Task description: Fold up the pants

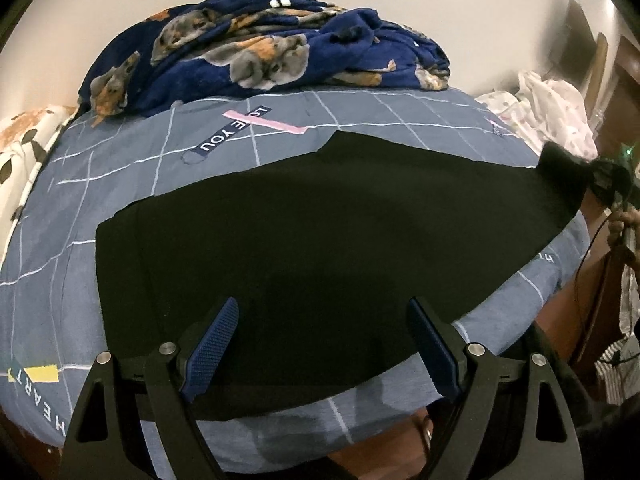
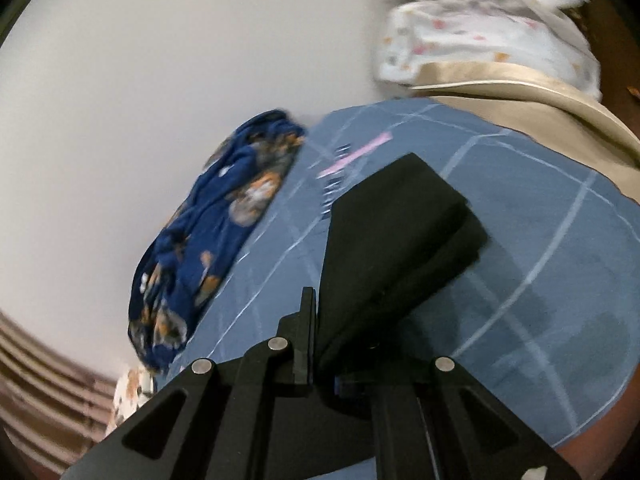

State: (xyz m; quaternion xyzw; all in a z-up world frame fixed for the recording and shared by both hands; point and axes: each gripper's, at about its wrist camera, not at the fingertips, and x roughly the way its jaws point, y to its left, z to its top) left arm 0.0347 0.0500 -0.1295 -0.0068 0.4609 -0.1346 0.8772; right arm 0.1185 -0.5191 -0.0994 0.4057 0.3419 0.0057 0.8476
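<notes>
Gripping one end of the black pants [image 2: 384, 240], our right gripper [image 2: 316, 344] has its fingers clenched on the cloth, which fans out from the jaws and hangs off the bed. The hold is at the far tip, we judge, so that this end can be carried over the rest for a fold. The pants lie flat and lengthwise across the blue grid-patterned bedsheet [image 1: 132, 184], spread smooth so the layers will meet evenly. Our left gripper [image 1: 320, 344] hovers above the near edge of the pants with its blue-padded fingers [image 1: 212, 348] wide apart and nothing between them, placed, it seems, to pin or take that side. A navy dog-print blanket [image 1: 256, 56] sits bunched at the back of the bed, clear of the pants.
</notes>
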